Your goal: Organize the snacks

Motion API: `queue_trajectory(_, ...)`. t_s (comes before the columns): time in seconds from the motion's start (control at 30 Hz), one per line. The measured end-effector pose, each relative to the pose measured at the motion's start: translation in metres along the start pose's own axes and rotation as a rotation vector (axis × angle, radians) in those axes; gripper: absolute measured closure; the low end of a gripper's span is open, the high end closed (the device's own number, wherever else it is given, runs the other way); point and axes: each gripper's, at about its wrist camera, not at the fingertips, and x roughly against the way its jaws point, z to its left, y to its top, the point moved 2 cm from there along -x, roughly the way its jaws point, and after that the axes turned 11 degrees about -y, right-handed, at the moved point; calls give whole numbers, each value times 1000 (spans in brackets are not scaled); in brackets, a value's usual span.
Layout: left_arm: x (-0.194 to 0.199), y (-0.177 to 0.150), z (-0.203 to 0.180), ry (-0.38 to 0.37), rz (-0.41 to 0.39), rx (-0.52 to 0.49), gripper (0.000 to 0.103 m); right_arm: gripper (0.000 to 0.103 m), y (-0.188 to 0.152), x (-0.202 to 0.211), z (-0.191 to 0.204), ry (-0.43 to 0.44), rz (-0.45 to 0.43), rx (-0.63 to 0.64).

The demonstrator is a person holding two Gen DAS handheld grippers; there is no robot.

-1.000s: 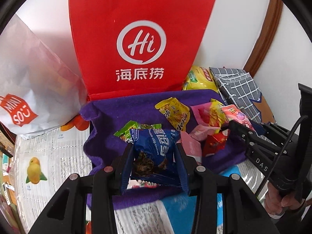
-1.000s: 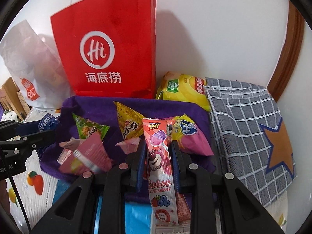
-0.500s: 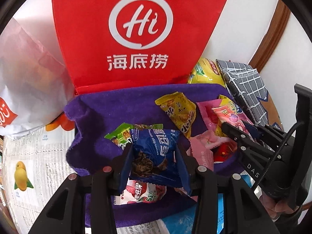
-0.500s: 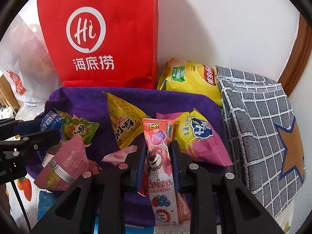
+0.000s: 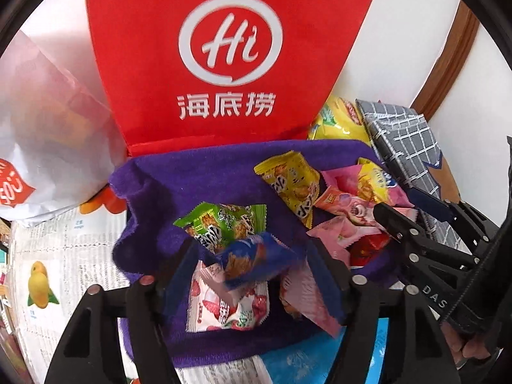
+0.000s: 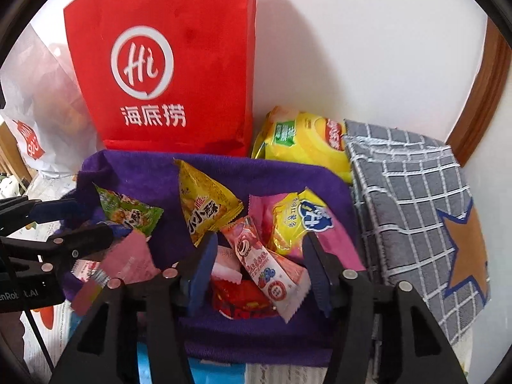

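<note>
A purple cloth-lined bin (image 5: 224,160) (image 6: 144,172) holds several snack packets. My left gripper (image 5: 252,272) hovers over its near left side, jaws opening. A blue packet (image 5: 256,260) sits blurred between them, free of the pads, above a white-and-red packet (image 5: 227,307) and beside a green packet (image 5: 224,224). My right gripper (image 6: 259,272) is over the bin's near right, jaws opening. A long pink packet (image 6: 265,265) lies tilted between them, untouched, on a red packet (image 6: 243,297). A yellow triangular packet (image 6: 204,211) lies mid-bin. Each view also shows the other gripper: the right gripper (image 5: 396,201) and the left gripper (image 6: 92,217).
A tall red paper bag (image 5: 230,64) stands against the wall behind the bin, with a white plastic bag (image 5: 38,128) to its left. A yellow chips bag (image 6: 304,140) and a grey checked fabric box (image 6: 416,208) sit on the right. Printed paper (image 5: 64,256) covers the table.
Both grippers have opened. The blue packet has slipped from the left pads and the pink packet has tipped over out of the right pads. Both views show the bin slightly closer.
</note>
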Motion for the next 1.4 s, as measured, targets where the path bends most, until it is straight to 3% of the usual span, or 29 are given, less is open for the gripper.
queue_trajectory(0.33, 65, -28, -22, 27, -58, -12, 25, 38, -16, 78, -22, 13, -31, -54)
queue_trajectory(0.8, 155, -111, -65, 64, -115, 3, 19, 37, -77, 186, -45, -12, -49, -102)
queue_trajectory(0.87, 165, -122, -70, 70, -126, 0, 17, 34, -88, 196, -47, -20, -44, -106)
queue_trajectory(1.0, 185, -147, -80, 85, -147, -2, 14, 17, -112, 221, -53, -59, -69, -116)
queue_trajectory(1.13, 202, -168, -85, 111, -177, 3, 9, 7, -129, 241, -56, -81, -91, -119)
queue_trajectory(1.4, 227, -197, -95, 153, -241, 13, 7, 4, -156, 268, -59, -109, -105, -126)
